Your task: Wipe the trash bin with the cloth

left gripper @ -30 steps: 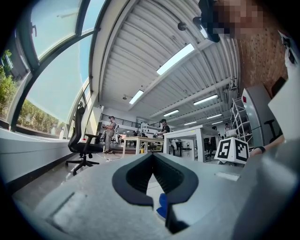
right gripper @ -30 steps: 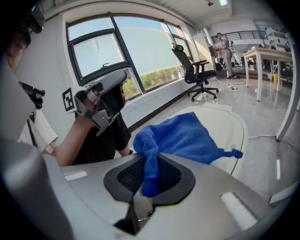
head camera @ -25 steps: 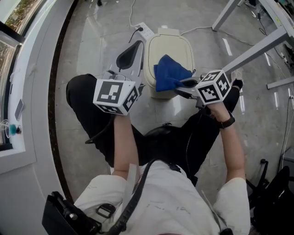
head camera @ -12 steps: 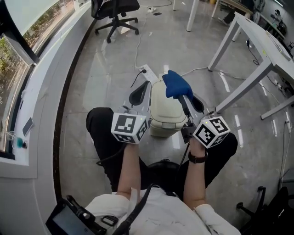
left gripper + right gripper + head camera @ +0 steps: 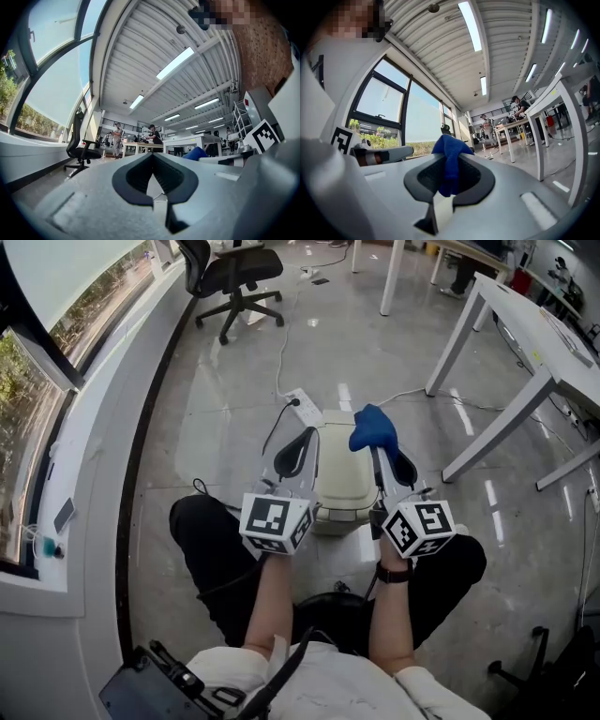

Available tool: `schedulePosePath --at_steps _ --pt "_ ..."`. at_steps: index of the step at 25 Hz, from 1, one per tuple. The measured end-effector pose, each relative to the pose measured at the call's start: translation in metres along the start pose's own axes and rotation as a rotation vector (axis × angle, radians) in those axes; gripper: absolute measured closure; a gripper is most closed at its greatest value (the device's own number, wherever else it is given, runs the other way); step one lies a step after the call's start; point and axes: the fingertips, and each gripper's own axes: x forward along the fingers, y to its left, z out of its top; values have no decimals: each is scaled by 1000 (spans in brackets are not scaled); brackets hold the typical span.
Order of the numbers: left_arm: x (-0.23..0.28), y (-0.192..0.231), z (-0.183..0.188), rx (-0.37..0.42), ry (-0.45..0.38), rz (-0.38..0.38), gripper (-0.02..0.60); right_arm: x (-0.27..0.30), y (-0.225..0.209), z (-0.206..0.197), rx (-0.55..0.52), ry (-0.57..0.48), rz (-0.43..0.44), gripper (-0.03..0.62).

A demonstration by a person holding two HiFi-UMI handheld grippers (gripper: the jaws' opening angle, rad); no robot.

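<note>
The right gripper [image 5: 449,159] is clamped on the blue cloth [image 5: 450,152]. The cloth bunches above the jaw tips and a fold hangs down between the pads. The left gripper [image 5: 152,161] has its jaws closed together with nothing between them.

In the head view both grippers point forward, away from the person. The left gripper [image 5: 298,442] and the right gripper [image 5: 379,451] lie side by side, with the cream trash bin [image 5: 339,474] between them. The bin stands on the floor with its lid down. The cloth [image 5: 372,427] shows at the bin's far right corner. Contact between cloth and bin cannot be determined.

The floor [image 5: 234,371] is grey, polished tile that reflects the ceiling lights. A white power strip [image 5: 302,401] lies just beyond the bin, and a cable runs away from it. A black office chair [image 5: 230,273] stands well beyond it, near the window wall [image 5: 56,352] on the left. White tables [image 5: 525,334] stand to the right. Both gripper views show a ribbed ceiling with strip lights. People [image 5: 152,133] stand at tables at the far end of the room.
</note>
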Motion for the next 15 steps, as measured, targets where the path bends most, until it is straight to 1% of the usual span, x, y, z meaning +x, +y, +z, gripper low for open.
schedulePosePath --at_steps 4,8,12,15 --pt "-9 -13 -2 -11 18 1 580 -12 7 -1 -24 13 -9 556" --pt "-33 -41 -10 -30 49 -9 580 -45 19 -6 -21 22 -25 556" --pt "-72 -62 -7 -45 33 27 580 -81 36 -7 -34 24 -11 557" --pt "-102 -83 -5 -43 30 45 580 -114 48 -11 -21 28 0 557"
